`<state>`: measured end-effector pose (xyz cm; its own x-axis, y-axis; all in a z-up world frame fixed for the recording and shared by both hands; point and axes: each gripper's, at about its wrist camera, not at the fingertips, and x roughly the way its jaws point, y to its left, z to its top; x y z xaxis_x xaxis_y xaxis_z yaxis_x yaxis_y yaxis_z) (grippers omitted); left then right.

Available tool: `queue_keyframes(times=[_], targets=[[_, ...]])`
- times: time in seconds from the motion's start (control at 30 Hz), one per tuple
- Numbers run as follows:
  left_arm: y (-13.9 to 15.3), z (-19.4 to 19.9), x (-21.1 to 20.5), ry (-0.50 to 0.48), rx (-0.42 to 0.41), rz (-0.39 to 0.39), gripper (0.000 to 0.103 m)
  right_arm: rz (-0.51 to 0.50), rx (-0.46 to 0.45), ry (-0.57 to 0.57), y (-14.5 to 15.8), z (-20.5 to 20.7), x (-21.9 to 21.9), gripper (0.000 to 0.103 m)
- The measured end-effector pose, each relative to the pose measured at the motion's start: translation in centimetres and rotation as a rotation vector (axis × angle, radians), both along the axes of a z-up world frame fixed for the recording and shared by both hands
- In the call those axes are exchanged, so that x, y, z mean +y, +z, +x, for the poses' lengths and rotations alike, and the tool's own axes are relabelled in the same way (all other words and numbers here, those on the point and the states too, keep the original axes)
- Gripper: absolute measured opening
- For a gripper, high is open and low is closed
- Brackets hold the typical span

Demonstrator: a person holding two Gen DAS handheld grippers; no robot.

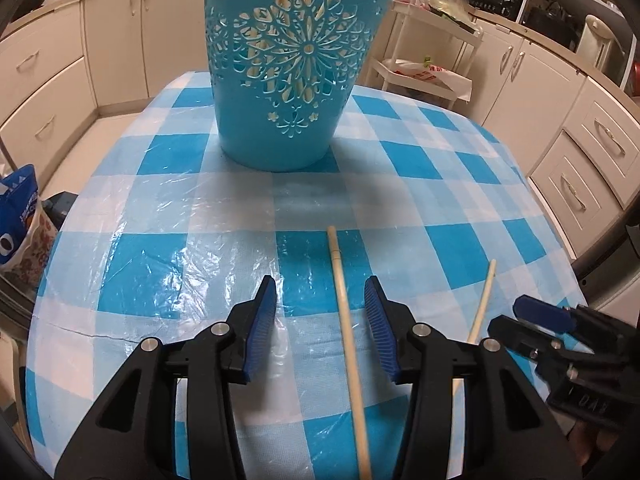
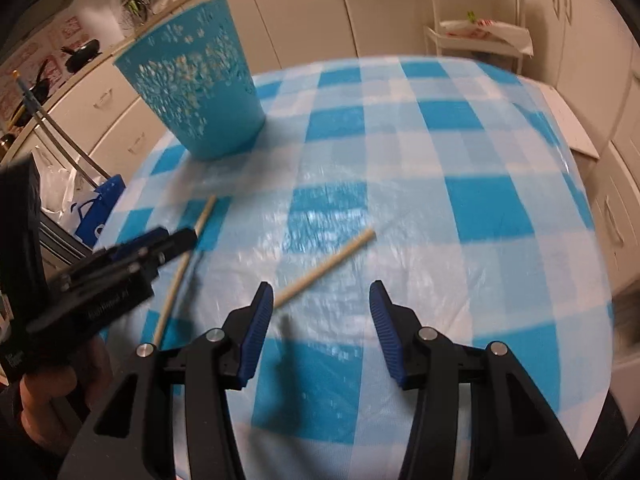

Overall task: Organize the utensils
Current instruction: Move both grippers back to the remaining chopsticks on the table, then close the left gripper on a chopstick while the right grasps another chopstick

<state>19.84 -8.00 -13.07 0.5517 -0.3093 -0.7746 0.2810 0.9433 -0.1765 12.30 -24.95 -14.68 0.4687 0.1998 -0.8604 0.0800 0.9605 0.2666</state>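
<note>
A blue cut-out basket [image 1: 294, 64] stands upright at the far side of the checked table [image 1: 160, 288]; wooden sticks show through its holes. Two wooden chopsticks lie on the cloth. In the left wrist view one chopstick [image 1: 347, 332] runs between the fingers of my open left gripper [image 1: 320, 320], and the other chopstick [image 1: 482, 304] lies to its right. My right gripper [image 2: 320, 320] is open and empty above the cloth; one chopstick [image 2: 326, 268] lies just ahead of its left finger [image 2: 256, 332], the other chopstick [image 2: 184, 268] farther left. The basket [image 2: 200, 92] stands far left there.
Cream kitchen cabinets [image 1: 560, 92] ring the table. A white trolley [image 1: 432, 60] with bags stands behind the basket. A printed bag [image 1: 20, 220] sits off the table's left edge. The right gripper [image 1: 560, 336] shows at the right in the left wrist view.
</note>
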Motion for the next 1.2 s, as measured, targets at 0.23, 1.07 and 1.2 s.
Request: queue_keyframes(times=[0.23,1.07,1.2], targets=[[-0.1,0.2,0.0,0.012,0.001,-0.003,0.044,-0.094,0.005,0.035,-0.5,2.9,2.8,0.064],[-0.2,1.3,0.4,0.052,-0.021,0.093,0.005,-0.09,0.032,0.353,-0.3,3.7,2.1,0.025],[-0.3,1.4,1.5,0.089,-0.007,0.059,0.005,-0.06,0.036,0.264,-0.2,2.9,2.2,0.035]])
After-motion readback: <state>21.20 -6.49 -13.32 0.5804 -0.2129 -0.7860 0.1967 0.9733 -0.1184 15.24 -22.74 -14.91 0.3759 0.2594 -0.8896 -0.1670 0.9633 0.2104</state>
